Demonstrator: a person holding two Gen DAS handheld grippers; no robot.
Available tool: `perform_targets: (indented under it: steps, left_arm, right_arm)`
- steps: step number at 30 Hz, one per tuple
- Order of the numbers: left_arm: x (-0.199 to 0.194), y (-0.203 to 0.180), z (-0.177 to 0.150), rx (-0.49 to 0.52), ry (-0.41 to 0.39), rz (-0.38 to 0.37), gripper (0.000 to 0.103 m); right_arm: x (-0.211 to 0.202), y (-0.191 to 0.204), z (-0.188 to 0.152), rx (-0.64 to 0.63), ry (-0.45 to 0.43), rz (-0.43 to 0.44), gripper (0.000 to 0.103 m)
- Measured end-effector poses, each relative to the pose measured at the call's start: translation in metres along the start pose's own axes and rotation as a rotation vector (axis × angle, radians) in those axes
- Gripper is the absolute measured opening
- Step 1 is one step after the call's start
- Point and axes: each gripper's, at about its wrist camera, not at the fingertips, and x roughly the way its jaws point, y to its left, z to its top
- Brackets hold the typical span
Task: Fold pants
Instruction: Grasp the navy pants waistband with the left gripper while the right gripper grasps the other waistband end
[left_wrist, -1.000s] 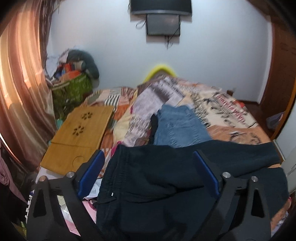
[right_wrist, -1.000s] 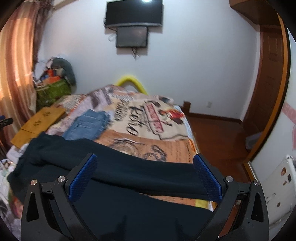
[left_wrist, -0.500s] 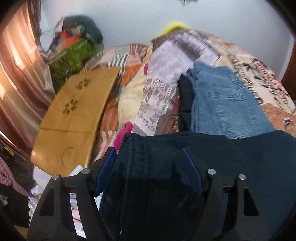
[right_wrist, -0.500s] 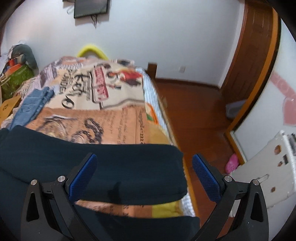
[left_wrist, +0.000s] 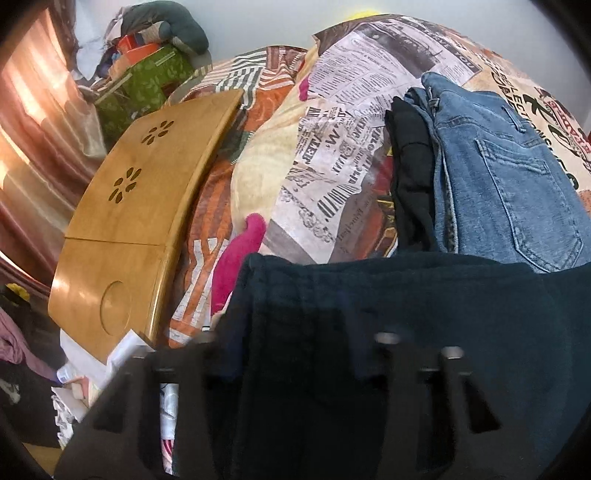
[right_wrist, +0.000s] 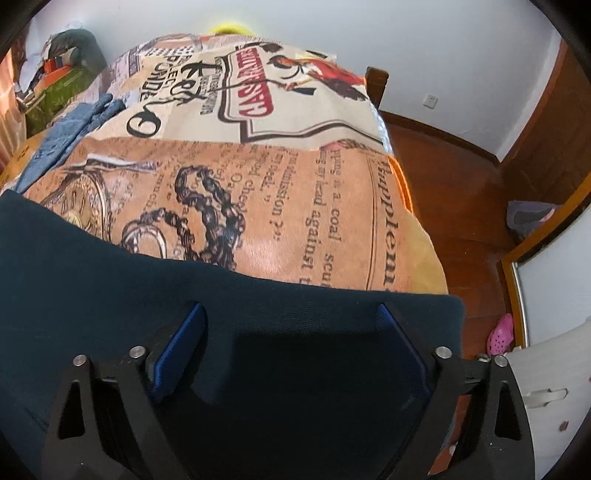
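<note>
Dark navy pants (left_wrist: 406, 332) lie across the near part of the bed, waistband end at the left, leg hems (right_wrist: 424, 314) at the right edge of the bed. My left gripper (left_wrist: 291, 350) is low over the waistband, blurred, its fingers wide apart on either side of the cloth. My right gripper (right_wrist: 291, 332) is open, low over the leg ends, its blue pads (right_wrist: 177, 350) resting against the fabric. Neither grips the cloth.
Folded blue jeans (left_wrist: 498, 177) and a black garment (left_wrist: 410, 177) lie further up the printed bedspread (right_wrist: 258, 184). A wooden lap tray (left_wrist: 140, 206) and a green bag (left_wrist: 147, 81) lie at the left. A wooden floor (right_wrist: 461, 203) drops off at the right.
Both grippers have tilted down and dropped close onto the pants. The left gripper's fingers have come somewhat closer together. The wall and TV have left the views.
</note>
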Motion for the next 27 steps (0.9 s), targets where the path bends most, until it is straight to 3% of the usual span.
perform_targets:
  steps: [1, 3, 7, 9, 11, 13, 21, 27]
  left_arm:
    - [0.0, 0.0, 0.001, -0.007, 0.005, -0.006, 0.033]
    - [-0.002, -0.002, 0.003, 0.005, 0.02, -0.025, 0.016]
    - [-0.02, -0.013, 0.003, 0.059, 0.002, 0.007, 0.01]
    - [-0.038, -0.013, 0.004, 0.061, -0.032, 0.012, 0.009]
    - [-0.052, -0.009, 0.007, 0.044, -0.057, 0.004, 0.009]
    - [-0.066, -0.003, 0.011, 0.029, -0.08, -0.014, 0.009]
    - [-0.098, 0.016, 0.05, -0.01, -0.143, 0.034, 0.009]
    - [-0.09, 0.031, 0.079, -0.042, -0.157, 0.075, 0.009]
  right_arm:
    - [-0.002, 0.002, -0.002, -0.002, -0.011, -0.003, 0.085]
    - [-0.004, 0.004, -0.002, 0.0, -0.017, -0.008, 0.077]
    - [-0.003, 0.015, 0.004, -0.001, -0.03, -0.028, 0.057]
    - [-0.008, 0.017, 0.006, -0.009, -0.038, -0.042, 0.033]
    - [-0.014, 0.017, 0.009, -0.007, -0.046, -0.035, 0.021]
    - [-0.021, 0.016, 0.016, 0.0, -0.064, -0.03, 0.019]
    - [-0.056, 0.016, 0.059, 0.051, -0.217, -0.065, 0.017]
    - [-0.059, 0.035, 0.104, 0.019, -0.312, -0.095, 0.016]
